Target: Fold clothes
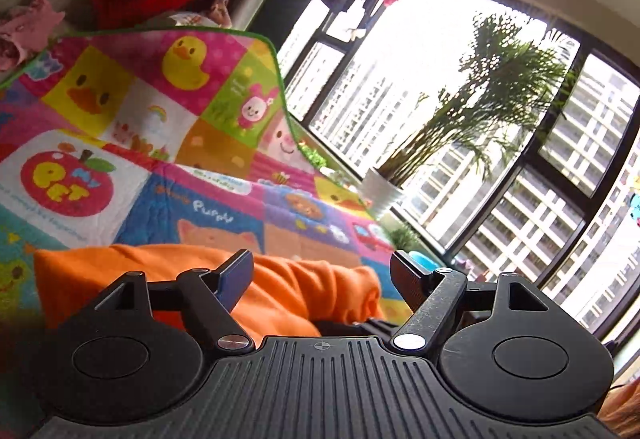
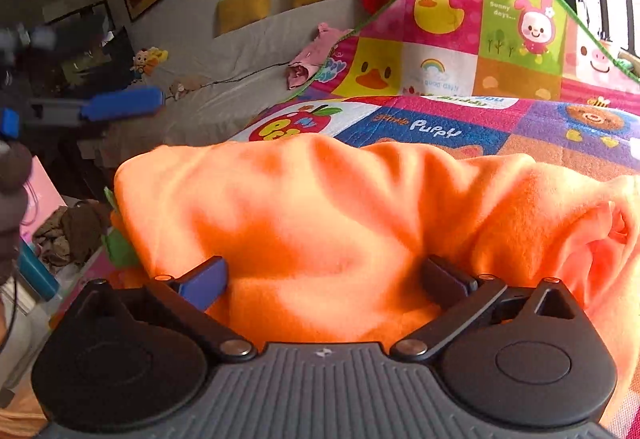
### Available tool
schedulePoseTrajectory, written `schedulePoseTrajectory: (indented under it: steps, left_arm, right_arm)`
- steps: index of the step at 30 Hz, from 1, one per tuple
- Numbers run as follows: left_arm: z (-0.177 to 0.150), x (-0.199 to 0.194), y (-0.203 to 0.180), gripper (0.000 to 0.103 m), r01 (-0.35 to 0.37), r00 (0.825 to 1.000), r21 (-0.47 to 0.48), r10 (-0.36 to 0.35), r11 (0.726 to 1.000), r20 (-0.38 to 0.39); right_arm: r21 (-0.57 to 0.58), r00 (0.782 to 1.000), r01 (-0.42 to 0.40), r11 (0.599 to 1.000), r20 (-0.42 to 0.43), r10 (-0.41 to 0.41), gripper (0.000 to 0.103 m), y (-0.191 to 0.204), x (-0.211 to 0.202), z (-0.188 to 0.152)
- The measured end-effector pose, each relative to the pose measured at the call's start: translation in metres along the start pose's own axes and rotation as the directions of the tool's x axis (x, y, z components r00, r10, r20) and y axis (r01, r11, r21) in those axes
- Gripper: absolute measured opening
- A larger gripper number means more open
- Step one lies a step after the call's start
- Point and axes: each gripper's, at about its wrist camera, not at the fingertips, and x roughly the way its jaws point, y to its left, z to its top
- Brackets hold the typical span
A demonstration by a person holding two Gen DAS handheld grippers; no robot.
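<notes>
The patchwork play mat [image 2: 460, 87], printed with ducks, a rabbit and an apple, filled the upper right of the right wrist view and the left half of the left wrist view; its far, green-trimmed end rose up against a sofa [image 2: 256, 39]. On it lay the orange garment [image 2: 340, 207], a rumpled fleece-like mass bunched into several ridges, its long axis running roughly left to right across the frame. It occupied the centre and lower right of the right wrist view, directly ahead of the right gripper [image 2: 324, 279], whose jaws stood wide apart with cloth bulging up between them but nothing pinched. The left gripper [image 1: 322, 275] was likewise spread wide and held nothing; the garment [image 1: 160, 279] lay ahead and to lower left of it, behind the left finger, and looked farther off. The right gripper was judged the nearer (whether the bunching was a fold part-made or mere disorder could not be told).
</notes>
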Motion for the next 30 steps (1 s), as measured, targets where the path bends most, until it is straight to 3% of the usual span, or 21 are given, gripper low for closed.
schedulePoseTrajectory:
  steps: [1, 4, 7, 10, 12, 14, 16, 20, 25, 30]
  left_arm:
    - [0.0, 0.0, -0.004, 0.087, 0.004, 1.0, 0.004, -0.004, 1.0, 0.005]
    - [-0.011, 0.017, 0.0, 0.088, -0.073, 0.995, -0.007, 0.072, 0.997, -0.068]
    - [-0.03, 0.036, 0.018, 0.086, -0.168, 0.975, -0.059, 0.157, 0.984, -0.158]
    - [-0.047, 0.046, 0.038, 0.087, -0.219, 0.961, -0.11, 0.195, 0.97, -0.198]
    - [-0.05, 0.048, 0.035, 0.089, -0.237, 0.957, -0.088, 0.216, 0.968, -0.194]
    - [-0.052, 0.051, 0.032, 0.094, -0.254, 0.953, -0.066, 0.238, 0.965, -0.189]
    - [-0.055, 0.053, 0.029, 0.096, -0.272, 0.948, -0.045, 0.259, 0.961, -0.184]
    - [-0.061, 0.057, 0.023, 0.099, -0.307, 0.938, -0.002, 0.302, 0.952, -0.172]
    - [-0.068, 0.06, 0.007, 0.103, -0.348, 0.925, 0.07, 0.354, 0.935, -0.14]
    - [-0.075, 0.059, 0.002, 0.103, -0.368, 0.917, 0.11, 0.38, 0.923, -0.123]
  right_arm:
    - [0.004, 1.0, 0.01, 1.0, 0.001, -0.01, 0.103, 0.002, 0.001, -0.001]
    - [-0.001, 1.0, 0.006, 1.0, -0.007, -0.006, 0.103, 0.004, 0.0, -0.001]
    - [-0.04, 0.999, -0.019, 0.999, -0.027, 0.018, 0.103, 0.004, -0.005, 0.0]
    - [-0.062, 0.999, -0.039, 0.997, -0.007, 0.039, 0.103, -0.001, -0.026, 0.004]
    - [-0.082, 0.998, 0.002, 0.997, 0.058, 0.003, 0.103, -0.003, -0.047, 0.006]
    - [-0.105, 0.987, 0.095, 0.99, 0.142, -0.08, 0.103, -0.004, -0.065, 0.008]
    - [-0.12, 0.97, 0.198, 0.973, 0.167, -0.177, 0.103, -0.006, -0.065, 0.008]
    - [-0.209, 0.929, 0.368, 0.906, 0.041, -0.368, 0.103, -0.012, -0.022, -0.013]
    - [-0.235, 0.923, 0.381, 0.894, 0.037, -0.384, 0.103, -0.01, -0.015, -0.016]
    - [-0.207, 0.932, 0.356, 0.911, 0.016, -0.361, 0.103, -0.016, -0.014, -0.015]
